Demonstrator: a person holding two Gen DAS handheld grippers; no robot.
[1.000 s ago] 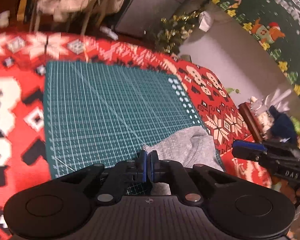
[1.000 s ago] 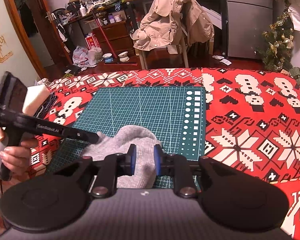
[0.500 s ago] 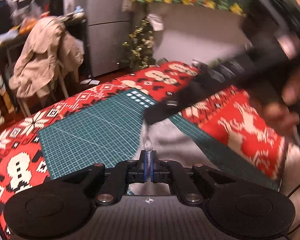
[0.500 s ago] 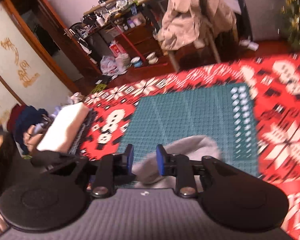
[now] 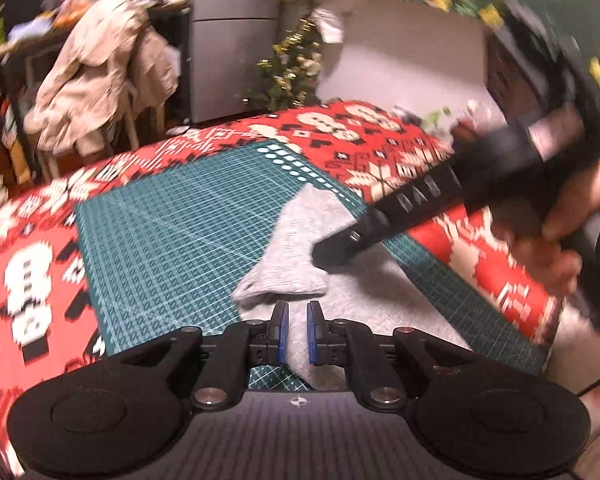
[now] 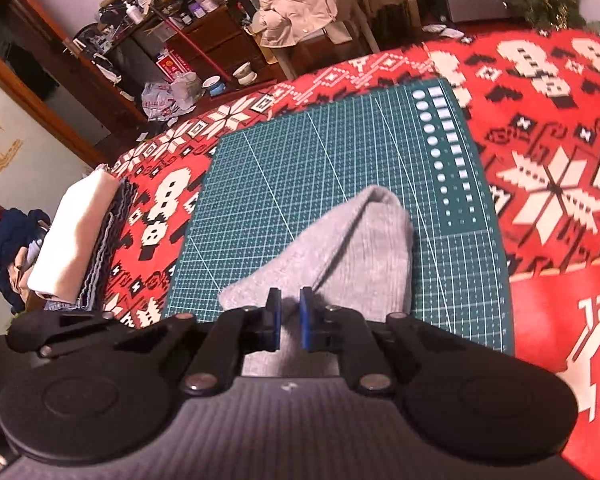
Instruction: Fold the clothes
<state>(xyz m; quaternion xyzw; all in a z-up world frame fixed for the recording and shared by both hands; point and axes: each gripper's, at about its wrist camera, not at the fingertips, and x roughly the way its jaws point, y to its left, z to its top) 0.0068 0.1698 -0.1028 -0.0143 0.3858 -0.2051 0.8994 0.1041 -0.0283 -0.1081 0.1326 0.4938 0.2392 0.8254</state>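
Left wrist view: left gripper (image 5: 294, 330) parted by a narrow gap, gripping nothing; grey garment (image 5: 300, 240) lying just ahead of and beneath the fingertips on the green cutting mat (image 5: 172, 232), one flap doubled over into a pointed fold. To the right of the fingers and further out, right gripper (image 5: 332, 252) blurred, tip apparently touching the cloth, though too smeared to tell whether pressing or merely above it.

Right wrist view: fingers likewise set a little apart, clasping nothing; grey cloth running between and beyond them, tapering to a rounded point straight ahead. Far off to the left of the fingers, a stack of folded clothes (image 6: 76, 240) at the edge of the red patterned cloth (image 6: 540, 168).

Risks, as a judgement: folded flap loose, so a dragging fingertip could pull it open or bunch it; soft knit could snag on a blue pad; both tools close together over the cloth, so a collision possible.
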